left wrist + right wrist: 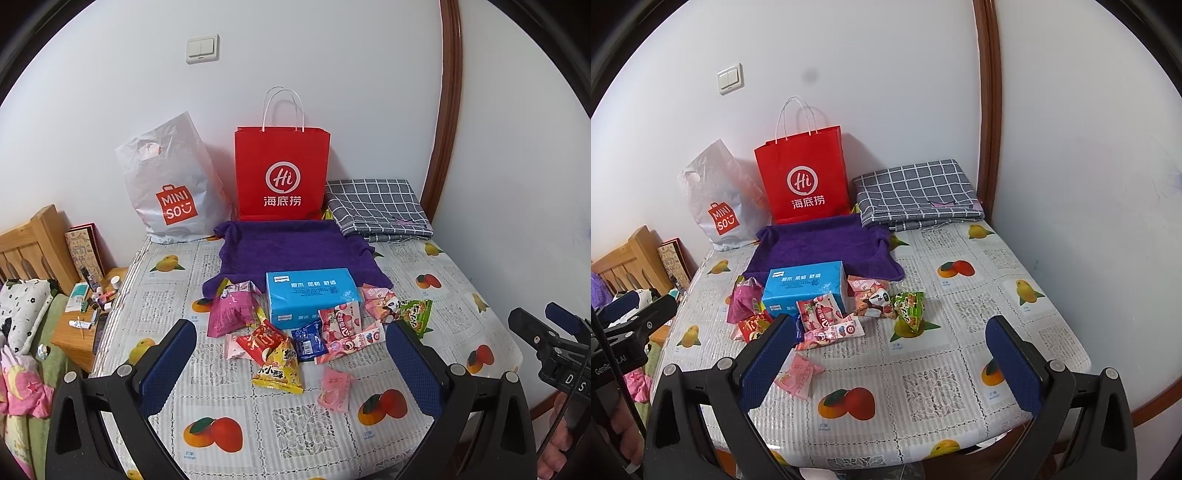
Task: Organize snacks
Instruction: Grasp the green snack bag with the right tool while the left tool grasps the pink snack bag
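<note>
Your near stretch of the surface (923,398) lies bare on the right half, so a claw can pass there without touching anything. Ahead and left, the snack packets (295,343) crowd together against the blue tissue box (312,295), with a lone pink packet (334,389) just in front. Behind them the purple towel (295,247), red paper bag (282,173), white plastic bag (173,184) and folded checked cloth (376,208) line the wall (332,55).
</note>
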A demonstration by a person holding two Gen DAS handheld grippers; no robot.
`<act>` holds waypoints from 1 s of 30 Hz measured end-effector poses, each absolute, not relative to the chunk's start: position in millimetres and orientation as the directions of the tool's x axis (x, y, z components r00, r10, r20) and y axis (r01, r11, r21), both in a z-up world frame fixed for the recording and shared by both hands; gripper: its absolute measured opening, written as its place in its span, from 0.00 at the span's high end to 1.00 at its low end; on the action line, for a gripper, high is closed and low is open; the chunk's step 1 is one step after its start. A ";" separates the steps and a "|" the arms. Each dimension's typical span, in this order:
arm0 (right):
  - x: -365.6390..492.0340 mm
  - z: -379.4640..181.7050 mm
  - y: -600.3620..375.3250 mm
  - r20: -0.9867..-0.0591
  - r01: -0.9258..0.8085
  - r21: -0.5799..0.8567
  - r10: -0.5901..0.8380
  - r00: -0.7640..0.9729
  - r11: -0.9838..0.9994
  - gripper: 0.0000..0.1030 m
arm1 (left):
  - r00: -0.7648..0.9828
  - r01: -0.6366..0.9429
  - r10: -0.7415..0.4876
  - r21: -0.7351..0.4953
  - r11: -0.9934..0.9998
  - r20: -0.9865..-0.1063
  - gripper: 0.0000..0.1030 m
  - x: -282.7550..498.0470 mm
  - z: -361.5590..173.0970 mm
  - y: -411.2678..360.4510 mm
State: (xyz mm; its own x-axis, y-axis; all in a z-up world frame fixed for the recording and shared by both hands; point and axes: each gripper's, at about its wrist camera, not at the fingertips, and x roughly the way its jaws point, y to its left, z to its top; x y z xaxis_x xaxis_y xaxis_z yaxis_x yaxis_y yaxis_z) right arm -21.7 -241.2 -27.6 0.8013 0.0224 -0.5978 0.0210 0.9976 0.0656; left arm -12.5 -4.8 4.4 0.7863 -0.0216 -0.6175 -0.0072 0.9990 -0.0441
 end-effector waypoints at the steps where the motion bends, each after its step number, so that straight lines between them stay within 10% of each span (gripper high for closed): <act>1: -20.2 -28.7 -241.6 -0.597 0.020 0.067 0.024 0.802 0.998 0.02 | 0.784 -0.005 -0.023 -0.043 0.999 -0.620 0.00 -10.4 3.4 -4.9; 30: 143.3 -177.3 -287.1 -0.751 0.080 0.175 0.080 0.656 0.981 0.29 | 0.634 -0.087 -0.008 -0.082 0.993 -0.773 0.01 110.4 -101.2 72.1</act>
